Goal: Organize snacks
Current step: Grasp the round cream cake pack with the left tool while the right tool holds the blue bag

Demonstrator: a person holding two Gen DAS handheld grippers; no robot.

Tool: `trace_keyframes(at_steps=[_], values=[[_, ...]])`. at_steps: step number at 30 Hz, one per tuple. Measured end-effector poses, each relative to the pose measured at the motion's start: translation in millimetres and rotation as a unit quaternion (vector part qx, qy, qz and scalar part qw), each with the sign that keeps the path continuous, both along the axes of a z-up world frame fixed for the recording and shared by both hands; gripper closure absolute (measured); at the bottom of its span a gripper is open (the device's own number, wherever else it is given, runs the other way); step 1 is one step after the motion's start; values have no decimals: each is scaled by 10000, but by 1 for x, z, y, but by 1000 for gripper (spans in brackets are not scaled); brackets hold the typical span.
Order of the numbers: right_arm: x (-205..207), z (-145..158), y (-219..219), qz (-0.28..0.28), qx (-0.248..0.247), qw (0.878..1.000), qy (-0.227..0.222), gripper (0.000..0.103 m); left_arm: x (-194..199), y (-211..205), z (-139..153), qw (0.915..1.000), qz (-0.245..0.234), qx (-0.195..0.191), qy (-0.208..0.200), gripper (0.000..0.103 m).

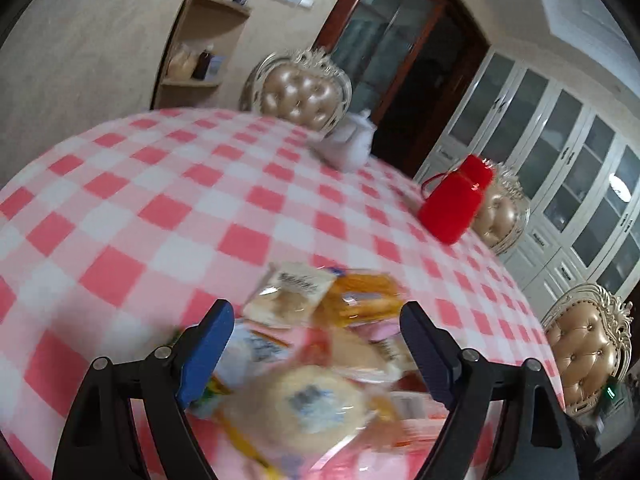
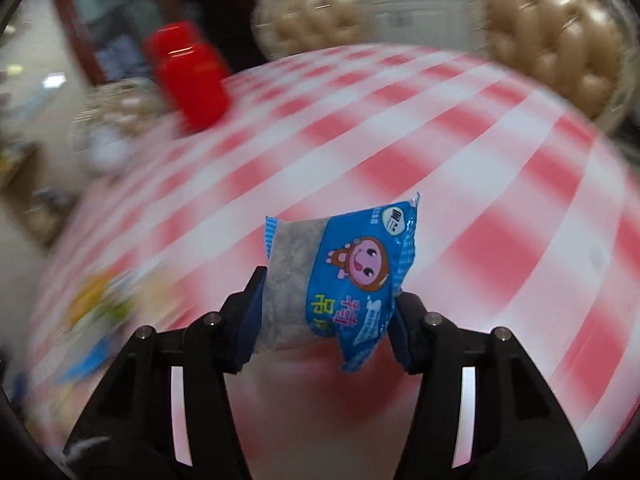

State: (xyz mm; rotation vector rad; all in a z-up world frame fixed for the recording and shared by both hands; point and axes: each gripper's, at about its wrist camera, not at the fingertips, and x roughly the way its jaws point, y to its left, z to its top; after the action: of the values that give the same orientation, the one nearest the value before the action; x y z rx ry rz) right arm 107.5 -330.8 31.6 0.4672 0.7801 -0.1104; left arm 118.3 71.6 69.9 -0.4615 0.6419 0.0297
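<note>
Two claws are working over a counter point(image 1: 120, 184) covered with a pink and white checked cloth. The right claw point(image 2: 326, 308) is gripping a blue snack packet point(image 2: 340, 276) between its fingers and is holding it up in the air above the cloth, apart from the counter. The grip is sitting on the lower half of the packet, and the upper part is leaning to the right. The left claw point(image 1: 316, 344) is standing wide, with nothing between its fingers, and is hanging just above a pile of snack packets point(image 1: 320, 344) near the front of the counter. A red jar point(image 1: 456, 204) is standing further back near the counter edge, beside a white crumpled thing point(image 1: 352, 144) that I cannot name.

Much of the right view is blurred, so this claw seems to be moving fast. I am thinking that the thin, slippery wrapper may slide out of the fingers during a quick swing, because only a part of it is being pinched. If the grip is becoming tighter, the soft cake inside may be crushed. For the left claw, the packets are lying one over another, so closing here may catch two wrappers at once or push the pile aside.
</note>
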Motion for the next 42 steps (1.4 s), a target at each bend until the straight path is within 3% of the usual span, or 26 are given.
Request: trace_keyframes(at_steps=[3,6,8,15,19,21,23,33,42], values=[[-39,12,48,672,163,9968,-405,45,3,4,-10,9980,-460,58,431,17],[-70,18,89,1234,124,9899,-679,45,-4,-9,-18,9925,-817,572,713,17],[-80,18,105,1462,-24,9867,-713,45,-9,-25,-26,9839,-1169,1022,890,17],[-73,13,94,1407,302,9876,-634,45,2,-65,-51,9610,-1521,1980,1188,14],[-69,14,101,1530,257,9859,-630,45,10,-71,-62,9533,-1653,2190,1259,9],[-69,15,106,1627,189,9845,-623,44,10,-71,-65,9542,-1662,2162,1228,14],[-69,14,110,1673,119,9840,-608,44,9,-67,-66,9586,-1663,1960,1224,35],[-67,11,111,1758,67,9821,-675,45,-20,-49,-58,9724,-1360,1552,1087,38],[-72,15,114,1876,63,9782,-886,45,-72,-25,-49,9893,-702,1081,676,38]])
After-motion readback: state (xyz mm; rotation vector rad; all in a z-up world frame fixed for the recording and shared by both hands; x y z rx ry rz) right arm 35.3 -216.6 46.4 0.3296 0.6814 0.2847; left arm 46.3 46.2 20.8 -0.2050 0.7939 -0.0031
